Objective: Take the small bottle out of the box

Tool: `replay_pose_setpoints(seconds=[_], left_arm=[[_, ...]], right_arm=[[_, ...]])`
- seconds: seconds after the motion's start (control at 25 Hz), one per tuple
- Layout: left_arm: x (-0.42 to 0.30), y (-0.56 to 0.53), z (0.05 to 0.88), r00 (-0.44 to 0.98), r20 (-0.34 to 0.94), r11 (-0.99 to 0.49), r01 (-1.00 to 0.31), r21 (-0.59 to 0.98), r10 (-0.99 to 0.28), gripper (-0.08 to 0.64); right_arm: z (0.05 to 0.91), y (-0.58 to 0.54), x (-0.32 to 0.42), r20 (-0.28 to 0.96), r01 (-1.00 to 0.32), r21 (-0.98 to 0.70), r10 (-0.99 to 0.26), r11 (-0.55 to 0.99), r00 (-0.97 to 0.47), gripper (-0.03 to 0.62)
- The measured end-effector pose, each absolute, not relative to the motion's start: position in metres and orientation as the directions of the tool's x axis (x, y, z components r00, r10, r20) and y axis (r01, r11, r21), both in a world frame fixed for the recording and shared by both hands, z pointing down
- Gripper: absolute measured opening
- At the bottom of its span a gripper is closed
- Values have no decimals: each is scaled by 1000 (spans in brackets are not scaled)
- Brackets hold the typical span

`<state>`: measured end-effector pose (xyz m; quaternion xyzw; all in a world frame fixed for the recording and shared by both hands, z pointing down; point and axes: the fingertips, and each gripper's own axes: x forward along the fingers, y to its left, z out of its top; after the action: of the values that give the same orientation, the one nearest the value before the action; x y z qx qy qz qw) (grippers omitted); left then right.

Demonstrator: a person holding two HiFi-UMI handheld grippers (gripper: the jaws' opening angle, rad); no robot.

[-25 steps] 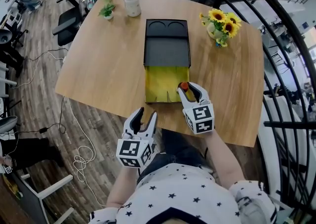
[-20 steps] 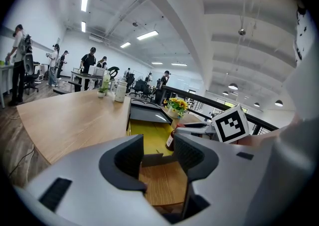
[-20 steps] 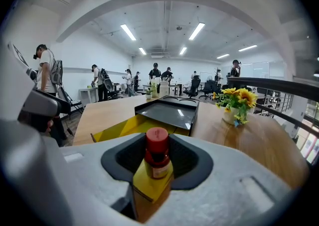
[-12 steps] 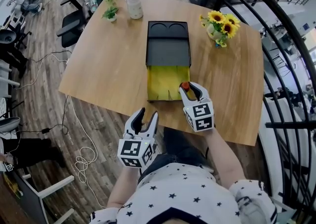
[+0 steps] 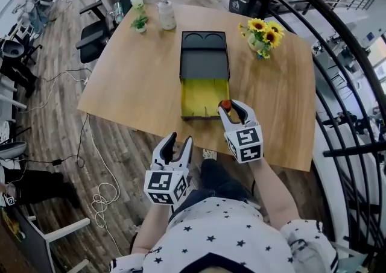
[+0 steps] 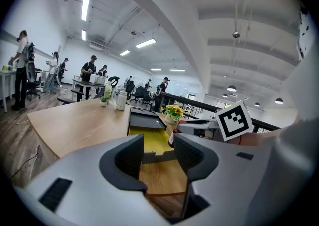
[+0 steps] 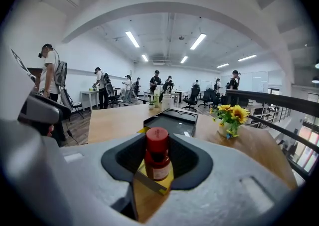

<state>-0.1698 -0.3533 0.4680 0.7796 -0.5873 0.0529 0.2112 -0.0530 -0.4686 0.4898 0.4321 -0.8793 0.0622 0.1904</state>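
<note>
1. Right gripper (image 5: 231,107): jaws at a middling width and closed on the small bottle (image 7: 157,157). The pads sit against both sides of its body, below the red cap.
2. Small bottle: upright, long axis vertical, at the near right corner of the box (image 5: 202,92), over the near rim of the yellow tray. Whether its base has cleared that rim cannot be told.
3. Box: lies lengthwise near the middle of the desk (image 5: 139,79). Its open yellow end faces the desk's near edge and its black part faces the far edge.
4. Left gripper (image 5: 177,141): jaws apart with nothing between them. It is held off the desk's near edge, left of the box and well apart from the bottle.
5. Governing relation: the bottle stands inside the right jaws, with the tray wall just beneath and beside it. Judgement: the next move calls for a straight rise along the bottle's axis before any carry toward the desk's right edge. A sideways pull first risks catching the rim.
</note>
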Motion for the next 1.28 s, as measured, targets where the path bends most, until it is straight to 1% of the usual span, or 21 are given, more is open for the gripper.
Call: replay_pose_setpoints(seconds=[0.52, 0.84, 1.28], left_arm=[[-160, -283, 445, 310, 285, -242, -938, 249, -907, 169], [-154, -235, 430, 316, 243, -261, -936, 234, -917, 169], [-149, -177, 420, 311, 223, -262, -939, 221, -924, 169]], right_arm=[[426, -373, -46, 296, -780, 69, -759, 622, -580, 143], [409, -301, -40, 264, -776, 57, -759, 628, -595, 141], [402, -221, -27, 248, -777, 34, -759, 628, -603, 141]])
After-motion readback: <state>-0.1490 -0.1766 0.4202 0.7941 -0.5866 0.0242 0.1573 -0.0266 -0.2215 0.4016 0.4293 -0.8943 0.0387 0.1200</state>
